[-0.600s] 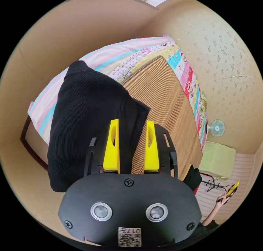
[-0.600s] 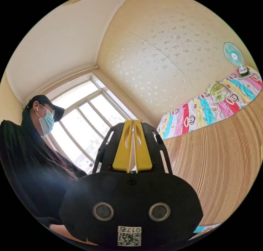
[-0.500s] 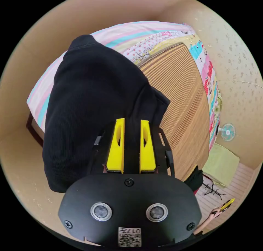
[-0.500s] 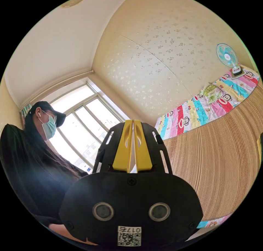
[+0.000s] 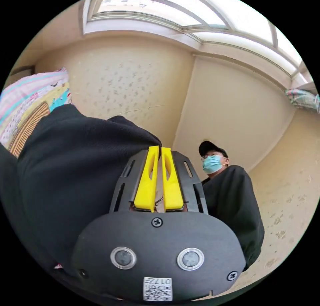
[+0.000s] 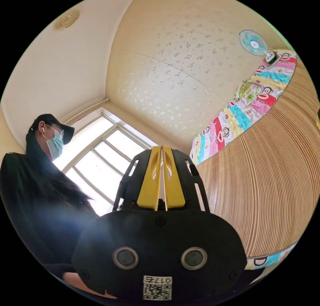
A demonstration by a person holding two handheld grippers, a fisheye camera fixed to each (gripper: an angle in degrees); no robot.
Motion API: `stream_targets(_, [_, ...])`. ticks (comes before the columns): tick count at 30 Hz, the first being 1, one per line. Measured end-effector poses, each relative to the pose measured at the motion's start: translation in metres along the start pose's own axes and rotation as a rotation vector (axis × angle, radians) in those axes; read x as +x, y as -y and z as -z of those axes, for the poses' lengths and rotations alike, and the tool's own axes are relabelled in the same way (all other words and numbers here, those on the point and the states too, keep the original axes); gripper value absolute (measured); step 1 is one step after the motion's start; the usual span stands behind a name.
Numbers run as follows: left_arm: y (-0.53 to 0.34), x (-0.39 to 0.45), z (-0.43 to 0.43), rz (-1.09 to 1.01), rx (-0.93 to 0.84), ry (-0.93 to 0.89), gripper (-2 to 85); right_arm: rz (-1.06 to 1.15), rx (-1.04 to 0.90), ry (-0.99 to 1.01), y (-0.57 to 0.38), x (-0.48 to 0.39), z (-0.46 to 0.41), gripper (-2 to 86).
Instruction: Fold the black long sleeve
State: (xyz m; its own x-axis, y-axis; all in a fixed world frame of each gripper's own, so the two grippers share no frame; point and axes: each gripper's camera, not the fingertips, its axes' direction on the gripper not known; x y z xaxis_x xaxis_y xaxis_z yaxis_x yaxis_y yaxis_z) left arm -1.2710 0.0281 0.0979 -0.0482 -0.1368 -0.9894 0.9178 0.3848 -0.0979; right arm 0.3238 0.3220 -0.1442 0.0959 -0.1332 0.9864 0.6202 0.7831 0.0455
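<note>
2 grippers tilt upward, left gripper [image 5: 159,149] pinching black long sleeve [image 5: 73,172].

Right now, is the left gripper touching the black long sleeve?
Touching. In the left gripper view the left gripper has its yellow jaws nearly together at the tips, and the black long sleeve meets them there, draping away to one side.
</note>
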Motion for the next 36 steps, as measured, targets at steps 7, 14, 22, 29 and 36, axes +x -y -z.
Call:
stream_targets(7, [0.058,0.084,-0.229,-0.252,-0.646,-0.399,-0.5,-0.071,0.030,0.135,-0.012,0.055,0.038,0.4])
stream_targets(14, [-0.011,0.076,-0.402,-0.226,-0.774,-0.965,-0.3,0.013,0.153,0.085,0.014,0.037,0.109,0.6])
stream_targets(22, [-0.122,0.063,-0.473,-0.139,-0.672,-1.428,-0.3,0.259,0.065,0.050,0.105,-0.040,0.118,5.4])
stream_targets(29, [-0.190,0.066,-0.486,-0.126,-0.721,-1.423,-0.2,0.518,-0.365,0.121,0.172,-0.118,-0.003,17.6])
stream_targets(36, [-0.248,0.051,-0.517,-0.125,-0.766,-1.423,-0.2,0.239,-0.927,0.747,0.138,-0.081,-0.186,10.9])
